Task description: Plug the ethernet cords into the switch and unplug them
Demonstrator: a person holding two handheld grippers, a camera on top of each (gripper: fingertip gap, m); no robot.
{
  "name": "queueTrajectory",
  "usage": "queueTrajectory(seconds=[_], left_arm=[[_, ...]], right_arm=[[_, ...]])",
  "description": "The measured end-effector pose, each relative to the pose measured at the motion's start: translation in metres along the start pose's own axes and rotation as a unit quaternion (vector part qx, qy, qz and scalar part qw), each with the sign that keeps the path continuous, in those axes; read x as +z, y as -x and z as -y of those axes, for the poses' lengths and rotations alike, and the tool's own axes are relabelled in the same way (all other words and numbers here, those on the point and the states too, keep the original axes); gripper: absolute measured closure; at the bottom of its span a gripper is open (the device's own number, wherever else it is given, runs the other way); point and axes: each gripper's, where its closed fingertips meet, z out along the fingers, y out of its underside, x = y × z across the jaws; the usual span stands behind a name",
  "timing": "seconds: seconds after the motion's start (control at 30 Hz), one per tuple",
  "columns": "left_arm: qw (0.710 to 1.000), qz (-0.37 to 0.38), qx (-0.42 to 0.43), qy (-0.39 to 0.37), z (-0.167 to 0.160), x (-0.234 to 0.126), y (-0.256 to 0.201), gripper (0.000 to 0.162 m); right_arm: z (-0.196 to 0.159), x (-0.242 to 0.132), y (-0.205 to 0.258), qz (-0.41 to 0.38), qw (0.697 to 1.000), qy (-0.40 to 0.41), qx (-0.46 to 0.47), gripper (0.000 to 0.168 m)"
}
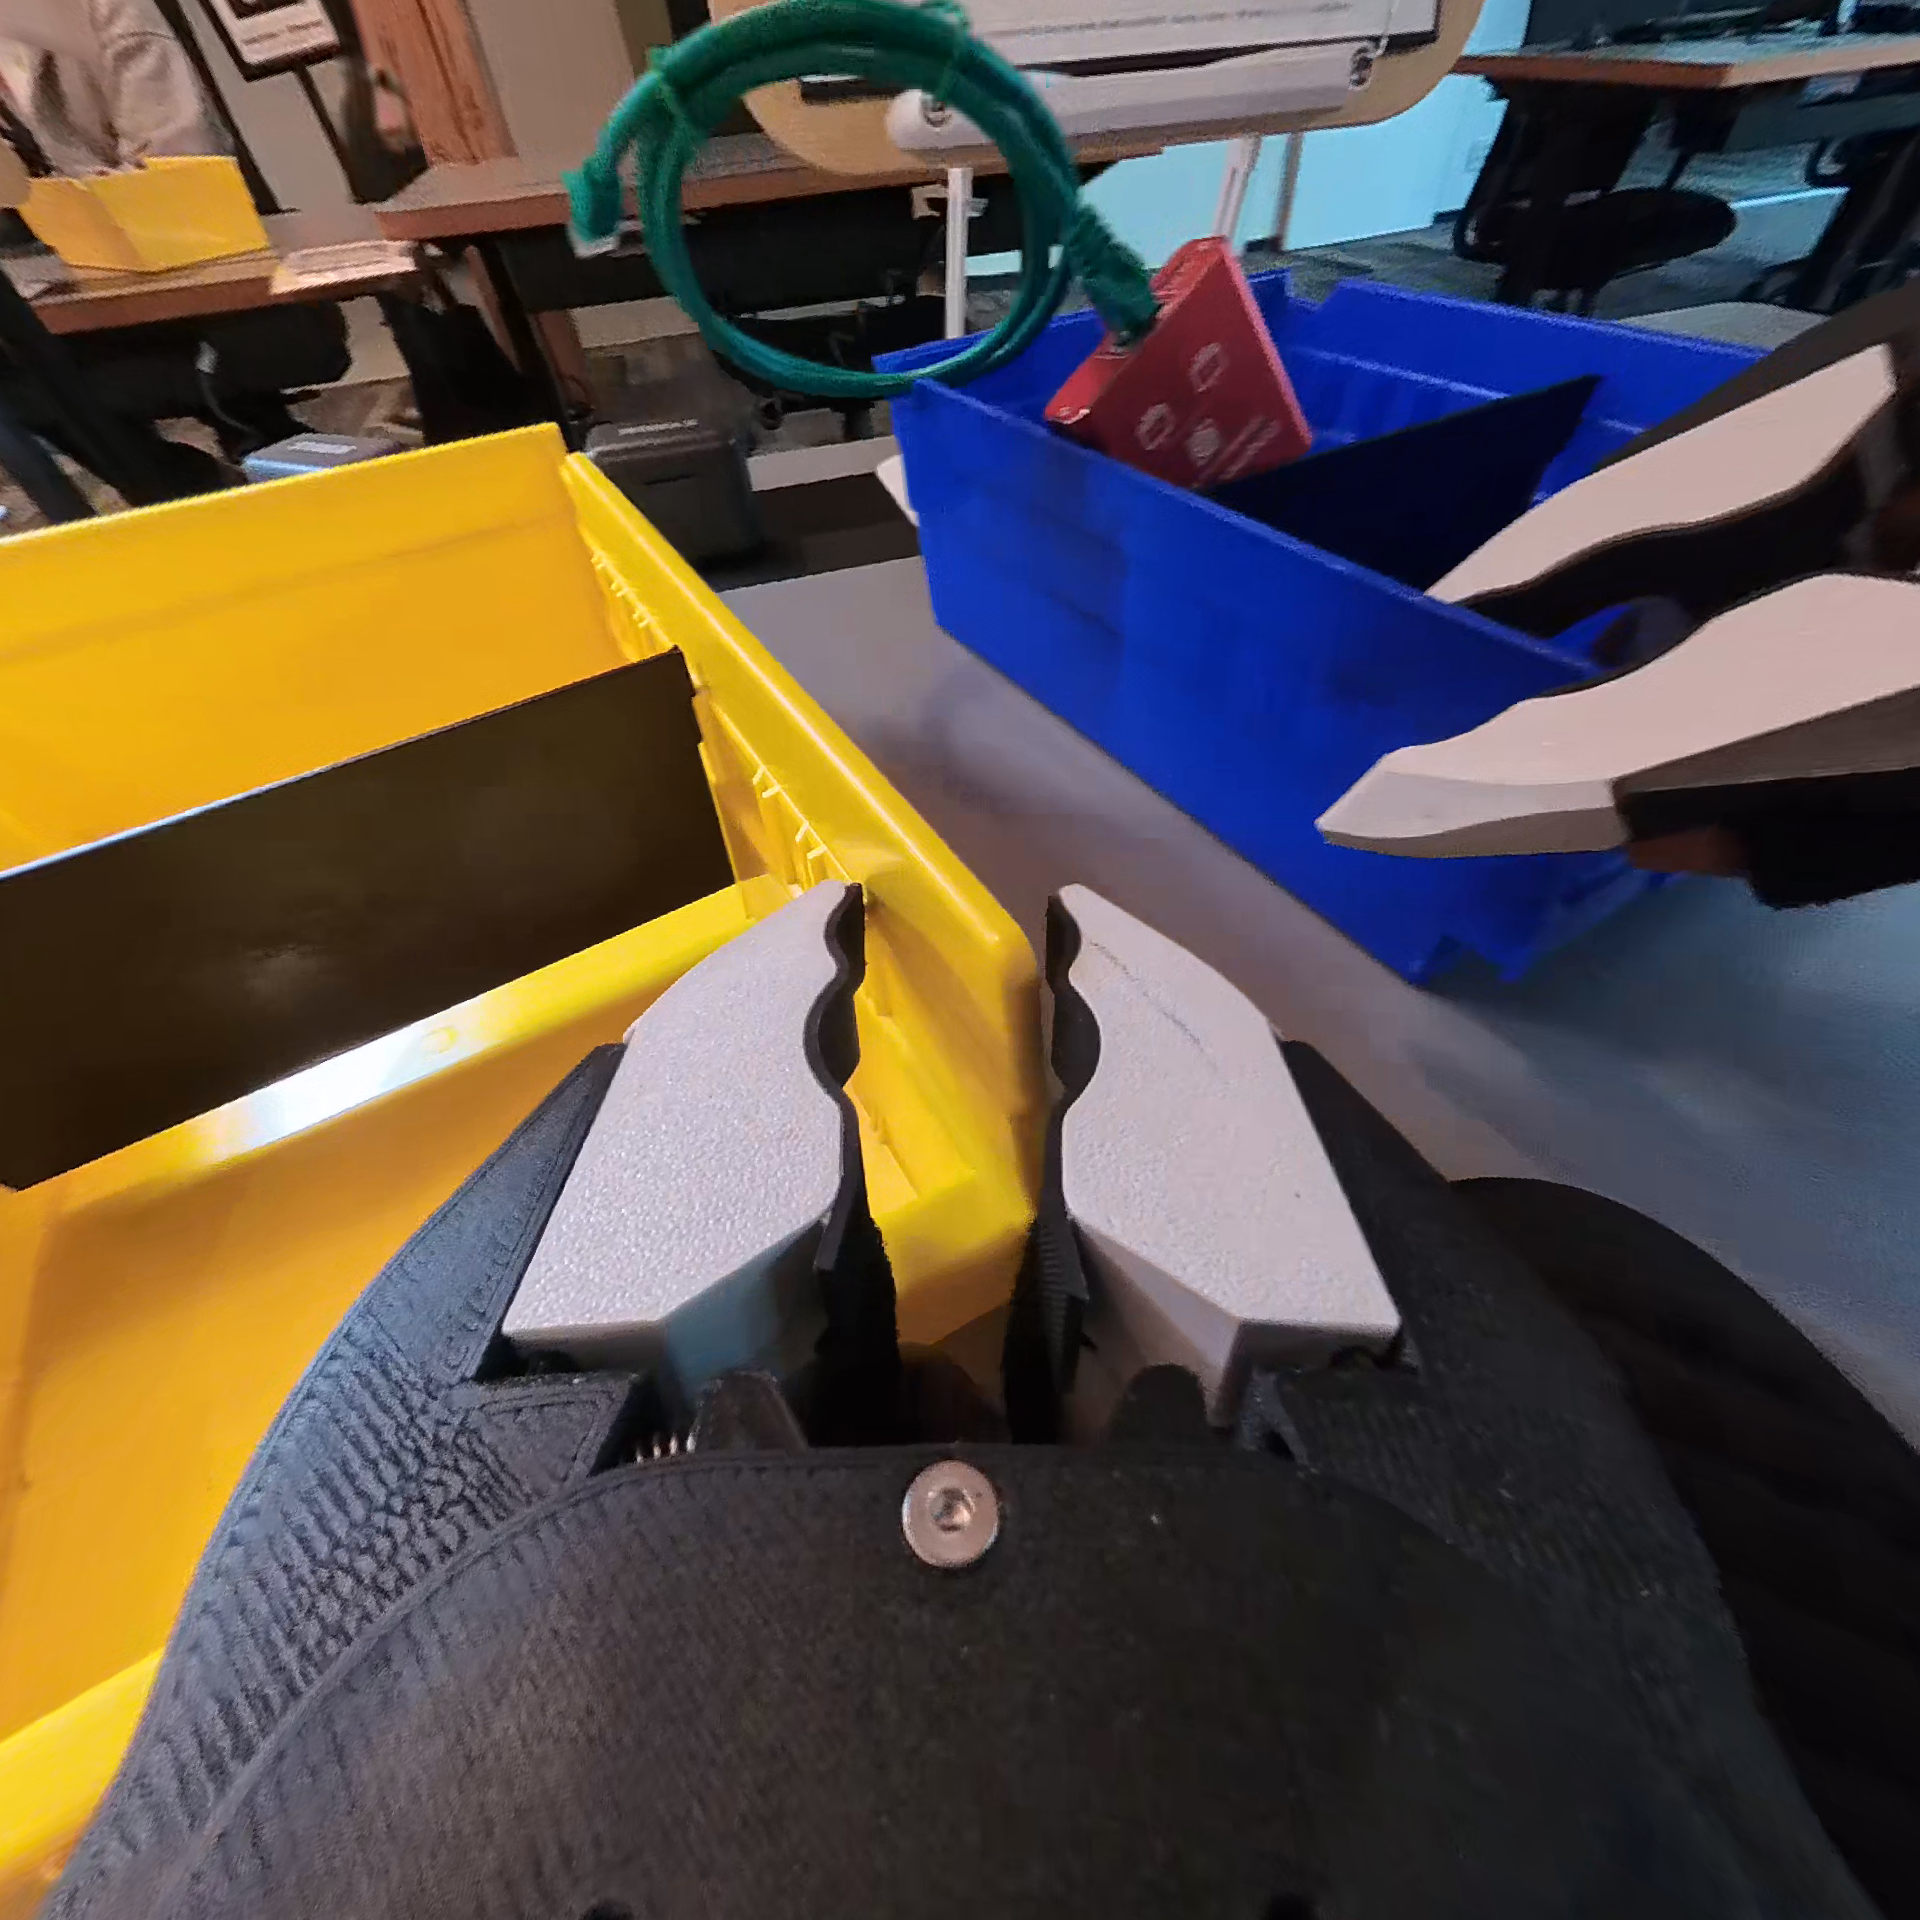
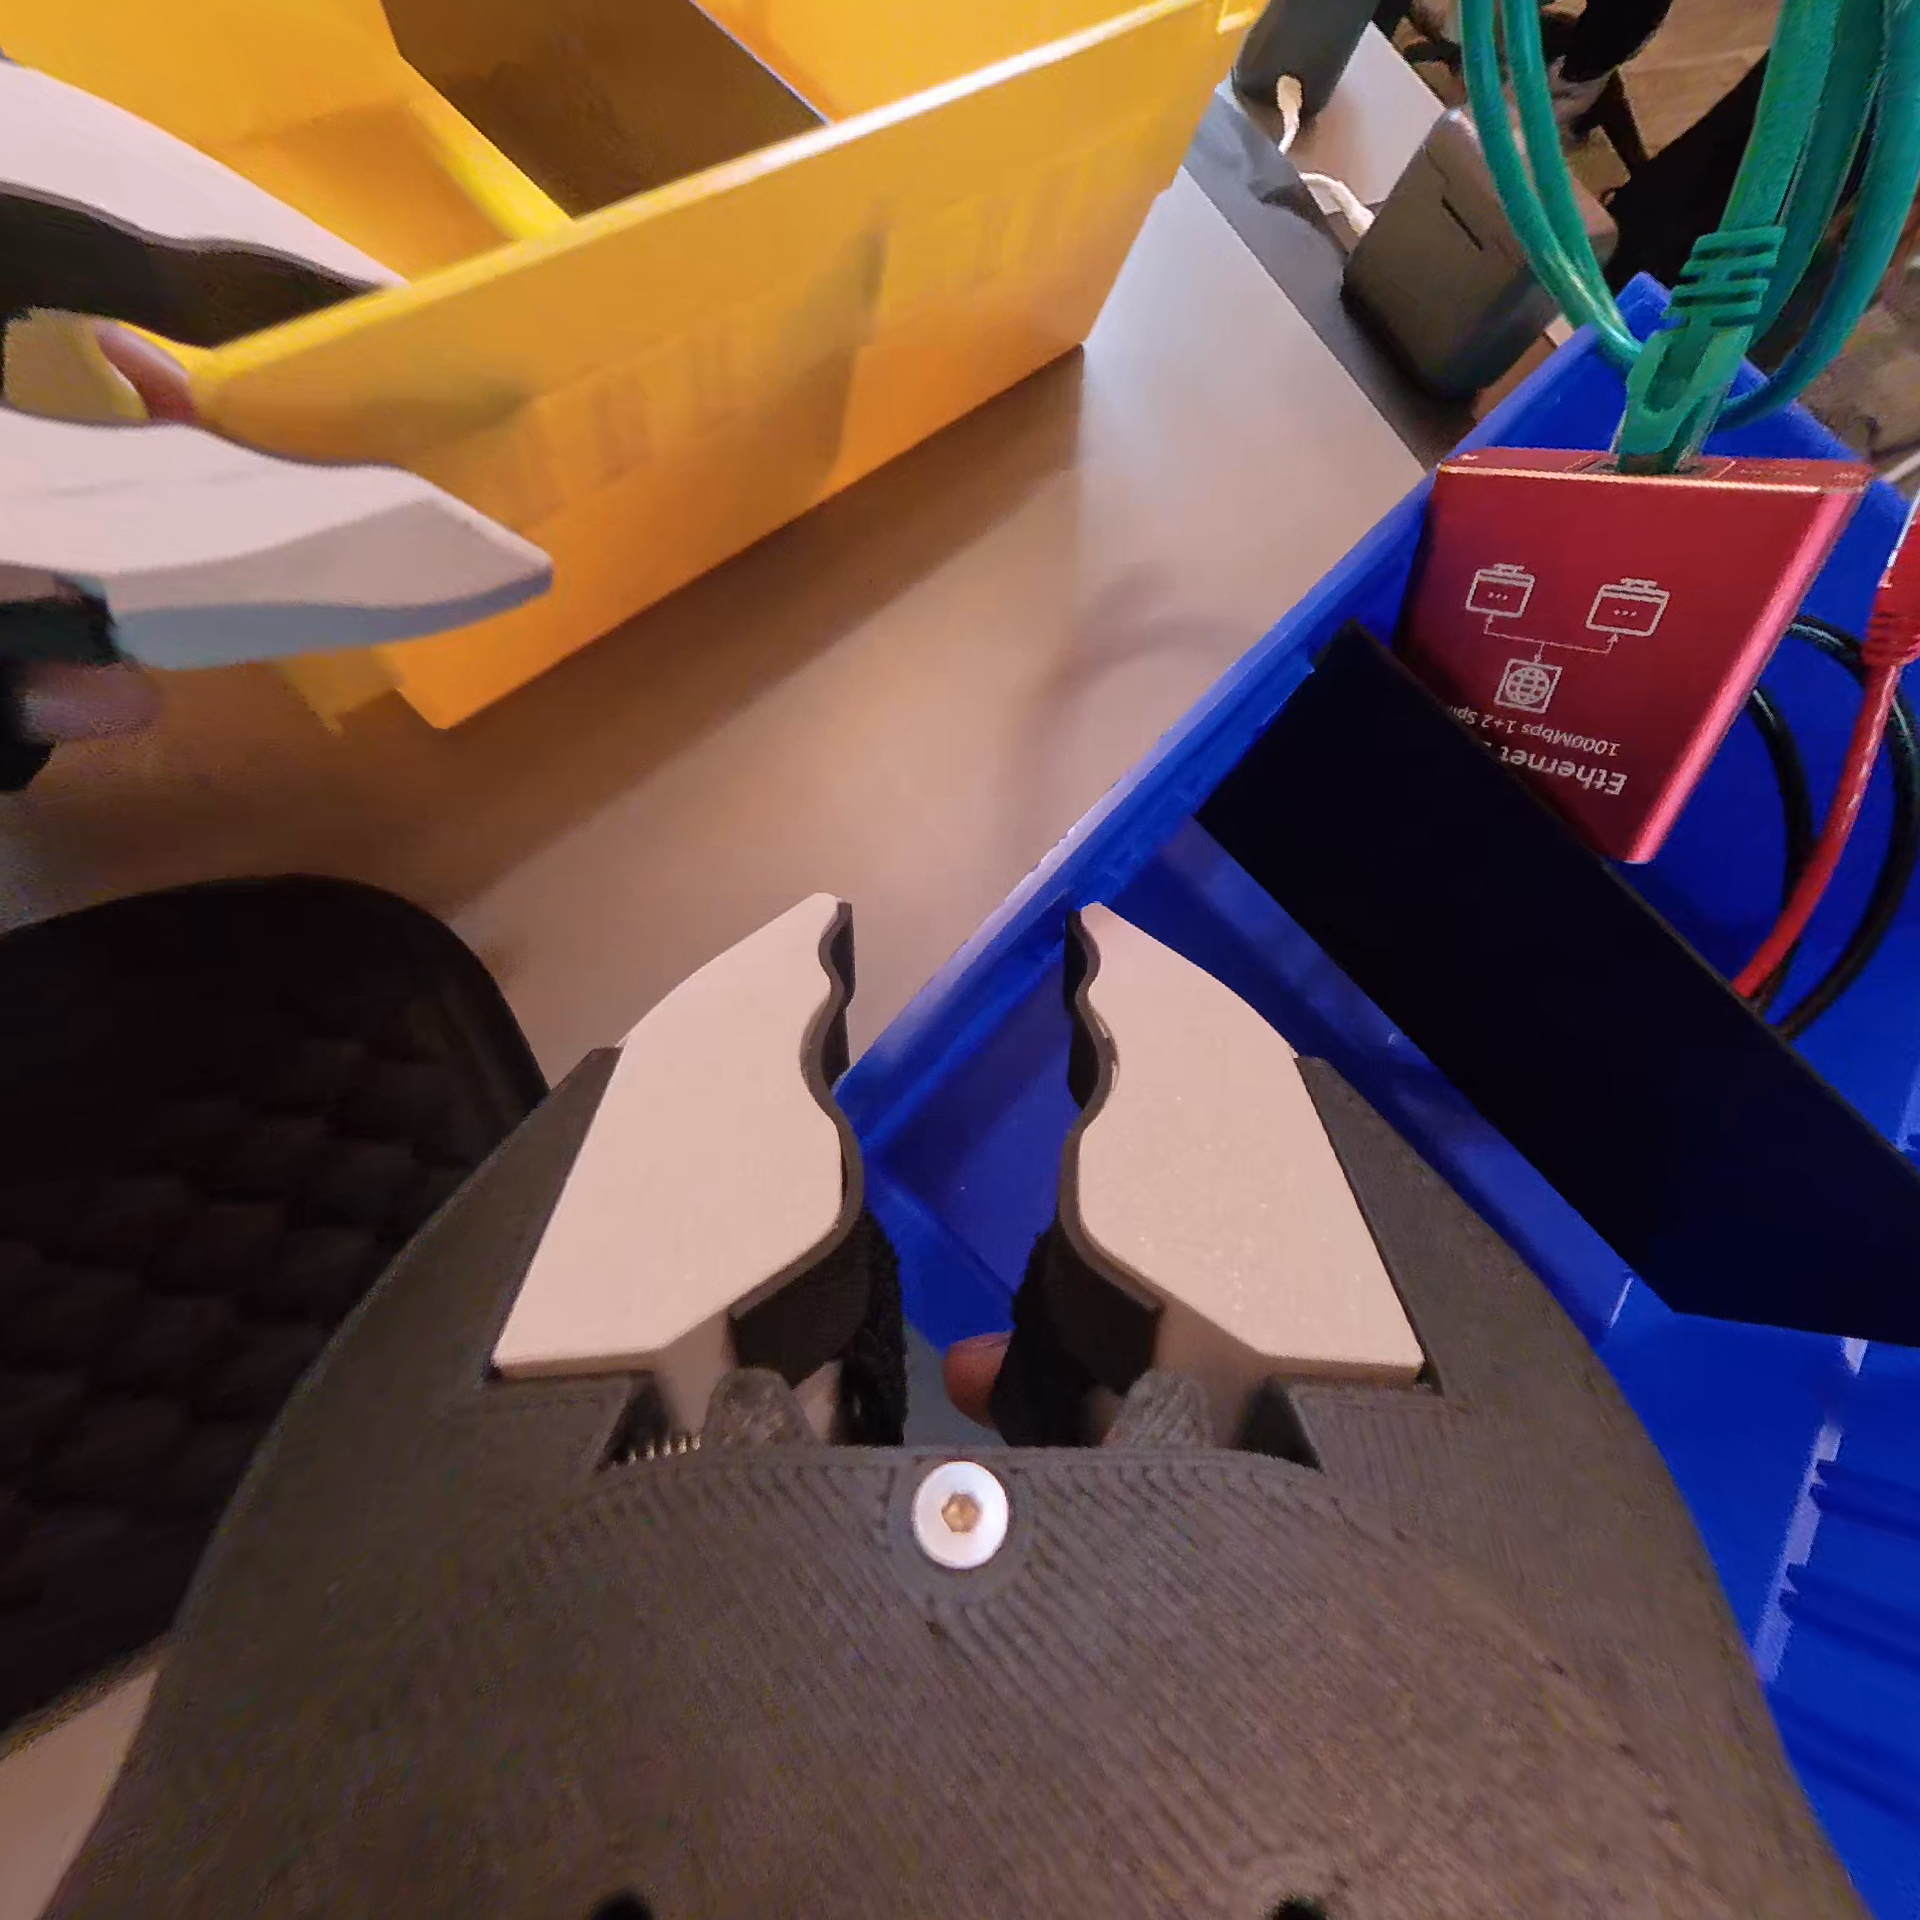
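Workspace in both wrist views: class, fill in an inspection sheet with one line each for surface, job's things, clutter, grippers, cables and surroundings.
Surface: grey table, bare between the two bins.
Job's things: red switch leaning tilted in the blue bin, a green ethernet cord plugged into its upper edge.
Clutter: yellow bin with a black divider; another black divider in the blue bin.
Grippers: left gripper open over the yellow bin's rim, right gripper open over the blue bin's rim; both hold nothing.
Cables: green cord coiled above the switch; red cable and black cable inside the blue bin.
Surroundings: desks and chairs, another yellow bin behind.
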Motion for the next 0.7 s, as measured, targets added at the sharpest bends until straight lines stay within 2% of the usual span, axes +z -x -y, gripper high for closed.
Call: queueTrajectory(seconds=[0.07,0.17,0.23,0.3,0.4,0.47,0.5,0.57,0.63,0.7], left_arm=[[1.0,-0.021,0.001,-0.004,0.002,0.0,-0.007,0.123],[0.995,-0.089,0.03,-0.02,0.013,-0.012,-0.026,0.098],[0.991,-0.098,0.069,-0.062,0.032,-0.034,-0.024,0.096],[0.988,-0.054,0.095,-0.107,0.054,-0.057,0.002,0.096],[0.985,0.082,0.093,-0.116,0.063,-0.091,0.078,0.096],[0.977,0.182,0.083,-0.076,0.048,-0.11,0.136,0.095],[0.973,0.21,0.079,-0.049,0.035,-0.115,0.157,0.088],[0.977,0.205,0.056,-0.011,0.007,-0.112,0.177,0.068],[0.984,0.175,0.035,0.003,-0.015,-0.103,0.178,0.058],[0.987,0.16,0.023,-0.003,-0.025,-0.095,0.176,0.06]], right_arm=[[0.003,0.003,0.003,0.008,1.0,-0.004,-0.002,0.129],[0.004,0.002,0.008,0.021,1.0,-0.003,-0.012,0.128],[0.013,-0.004,0.012,0.024,0.999,-0.034,-0.016,0.121],[0.035,-0.017,0.014,0.015,0.995,-0.101,-0.002,0.109],[0.07,-0.033,0.032,0.043,0.979,-0.196,0.04,0.084],[0.083,-0.029,0.053,0.087,0.97,-0.216,0.067,0.066],[0.083,-0.021,0.064,0.109,0.97,-0.203,0.074,0.057],[0.084,-0.009,0.075,0.113,0.975,-0.184,0.05,0.047],[0.085,-0.001,0.079,0.104,0.98,-0.165,0.028,0.048],[0.088,0.001,0.082,0.088,0.984,-0.157,0.016,0.062]])
